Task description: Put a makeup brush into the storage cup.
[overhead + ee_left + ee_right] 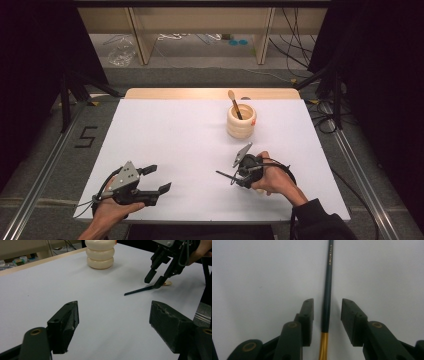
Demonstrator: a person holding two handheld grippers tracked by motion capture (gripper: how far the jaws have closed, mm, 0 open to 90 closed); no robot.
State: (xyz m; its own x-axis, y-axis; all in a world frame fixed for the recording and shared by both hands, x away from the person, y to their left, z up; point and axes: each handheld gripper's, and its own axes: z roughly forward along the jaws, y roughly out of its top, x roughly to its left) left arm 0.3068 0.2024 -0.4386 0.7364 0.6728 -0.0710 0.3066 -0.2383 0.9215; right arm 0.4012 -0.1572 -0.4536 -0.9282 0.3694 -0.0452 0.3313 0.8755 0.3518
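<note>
Right gripper (327,315) fingers straddle, untouching, a slim dark-handled brush (328,287) with gold ferrule lying flat on the smooth white desk (170,145), near ribbed cream holder (241,122); left gripper (154,181) fingers released.

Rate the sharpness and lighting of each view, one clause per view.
High view: evenly lit white table, dark surroundings, fine detail soft. Left gripper view: near jaws slightly soft, the cream holder pale, close to washed out. Right gripper view: the brush handle sharp enough to show gold lettering, corners dimmer.
</note>
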